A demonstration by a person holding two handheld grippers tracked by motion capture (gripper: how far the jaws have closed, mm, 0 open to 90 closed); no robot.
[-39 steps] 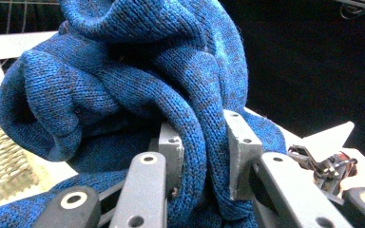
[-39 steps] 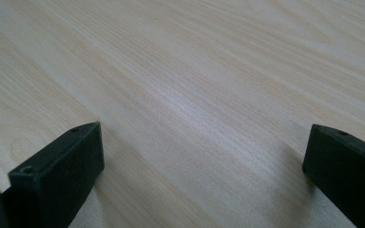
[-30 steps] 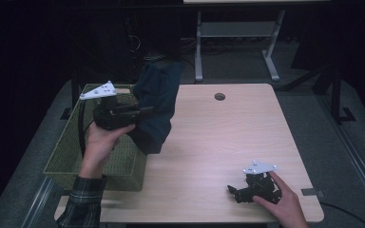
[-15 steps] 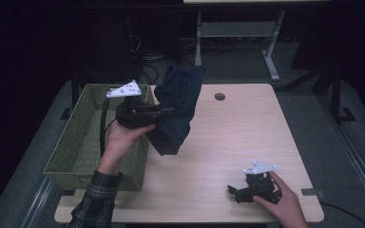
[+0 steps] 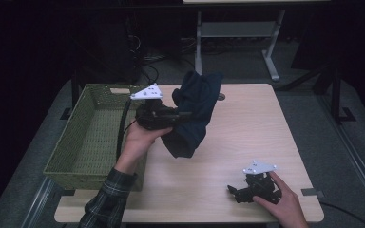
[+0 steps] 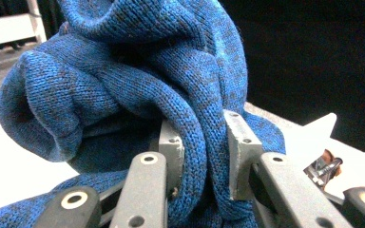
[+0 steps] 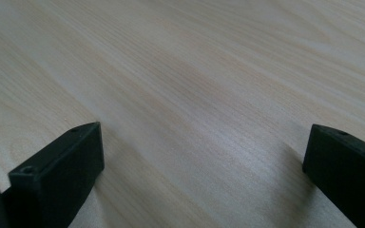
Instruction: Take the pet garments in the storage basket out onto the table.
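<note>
A dark blue knitted garment (image 5: 195, 111) hangs bunched above the wooden table (image 5: 247, 128), its lower end close to the tabletop. My left gripper (image 5: 183, 115) is shut on a thick fold of it, held level just right of the basket. In the left gripper view the knit (image 6: 123, 80) bulges over the grey pads (image 6: 240, 152), which press a fold between them. My right gripper (image 5: 235, 191) rests on the table at the front right under a hand. Its black jaws stand wide apart over bare wood (image 7: 195, 95), with nothing between them.
A green woven basket (image 5: 95, 137) stands on the table's left part. A round cable hole (image 5: 221, 96) sits near the far edge of the table. Beyond the table is a white desk frame (image 5: 233, 33) on dark floor. Bare tabletop lies between the garment and the right gripper.
My left gripper has carried the blue garment rightward, from over the basket to above the table. The right gripper has stayed put.
</note>
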